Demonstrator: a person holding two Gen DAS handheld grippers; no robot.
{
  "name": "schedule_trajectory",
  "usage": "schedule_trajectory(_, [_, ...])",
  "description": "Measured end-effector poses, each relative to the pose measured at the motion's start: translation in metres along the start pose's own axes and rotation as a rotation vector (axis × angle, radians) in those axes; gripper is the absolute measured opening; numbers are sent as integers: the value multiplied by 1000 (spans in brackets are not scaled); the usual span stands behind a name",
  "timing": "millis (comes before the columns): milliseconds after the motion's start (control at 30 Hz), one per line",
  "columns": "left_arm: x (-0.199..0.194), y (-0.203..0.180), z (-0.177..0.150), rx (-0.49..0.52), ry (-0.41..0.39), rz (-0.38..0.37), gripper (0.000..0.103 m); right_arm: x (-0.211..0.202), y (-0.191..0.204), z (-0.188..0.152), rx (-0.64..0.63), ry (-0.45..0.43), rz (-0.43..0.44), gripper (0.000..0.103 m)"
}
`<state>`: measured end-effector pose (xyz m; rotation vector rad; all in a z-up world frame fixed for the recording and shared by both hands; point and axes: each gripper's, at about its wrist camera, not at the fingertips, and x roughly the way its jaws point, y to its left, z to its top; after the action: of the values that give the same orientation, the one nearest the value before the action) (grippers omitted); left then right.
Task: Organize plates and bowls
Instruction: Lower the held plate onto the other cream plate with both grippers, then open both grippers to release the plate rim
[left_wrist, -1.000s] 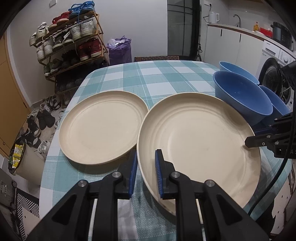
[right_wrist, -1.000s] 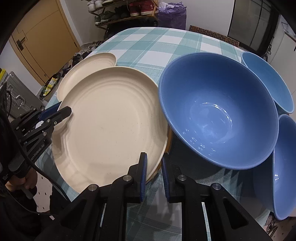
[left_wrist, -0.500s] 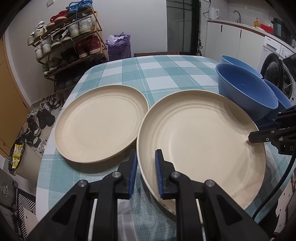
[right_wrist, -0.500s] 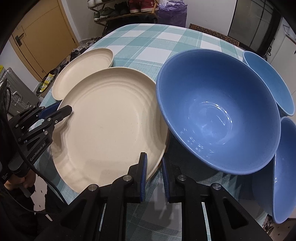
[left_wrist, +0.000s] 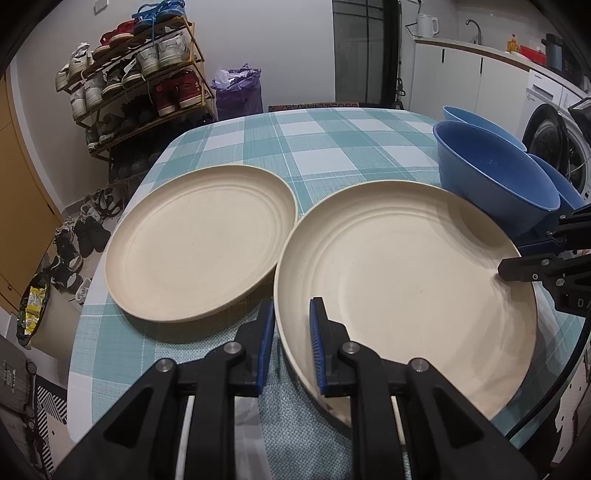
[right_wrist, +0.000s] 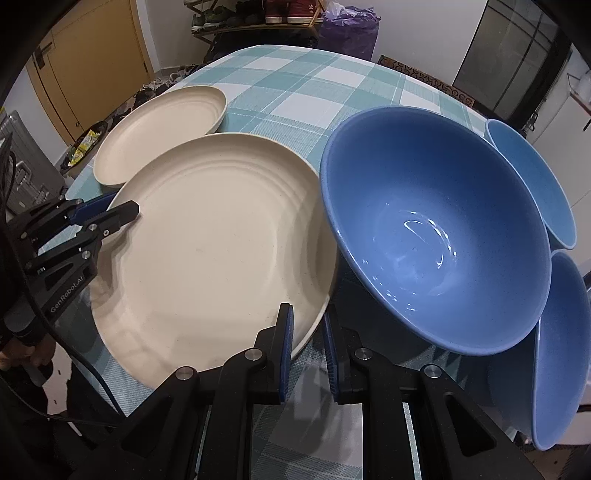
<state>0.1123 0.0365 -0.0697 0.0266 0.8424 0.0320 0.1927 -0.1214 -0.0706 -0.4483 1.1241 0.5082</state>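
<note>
Both grippers clamp opposite edges of the same cream plate: the left gripper (left_wrist: 291, 347) has its blue pads pinched on the near rim of the held plate (left_wrist: 406, 291), and the right gripper (right_wrist: 308, 352) pinches the rim on the side next to the bowls, seen from the left view as a black claw (left_wrist: 517, 267) biting the plate's far right edge. A two-sided hold like this probably keeps a wide, shallow plate level (one pinch alone would let it sag or swing). The plate appears raised off the checked tablecloth (left_wrist: 332, 147), its left rim overlapping the edge of the second plate (left_wrist: 199, 243), which lies flat just beside it. That position suggests the held plate is meant to go on top of the second one to make a stack. Three blue bowls crowd the other side: the large bowl (right_wrist: 439, 229) sits tilted, its rim touching or nearly touching the held plate, with two smaller bowls (right_wrist: 535, 181) (right_wrist: 561, 350) behind it, not yet nested.
</note>
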Motion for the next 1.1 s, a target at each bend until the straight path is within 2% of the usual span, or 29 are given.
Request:
schedule_trajectory(367, [0, -6, -2, 25, -13, 20, 20, 4, 5, -5, -30, -19, -59, 16])
schedule_trajectory(500, [0, -2, -1, 10, -11, 1, 23, 5, 9, -5, -47, -27, -84, 17])
schedule_trajectory(667, [1, -1, 0, 11, -9, -6, 25, 4, 8, -6, -53, -22, -70, 20])
schedule_trajectory(767, [2, 1, 0, 5, 5, -23, 31, 4, 9, -5, -56, -19, -64, 22])
schedule_trajectory(867, [3, 1, 0, -1, 11, -22, 39, 4, 9, -6, -54, -18, -54, 27])
schedule_trajectory(933, [1, 1, 0, 4, 15, -22, 48, 2, 11, -6, -60, -17, -42, 32])
schedule_trajectory(1000, [-3, 0, 0, 6, 2, -22, 48, -1, 13, -6, -76, -20, -22, 41])
schedule_trajectory(1100, [-7, 3, 2, -4, -3, -28, 49, -9, 16, -8, -88, -38, 0, 46])
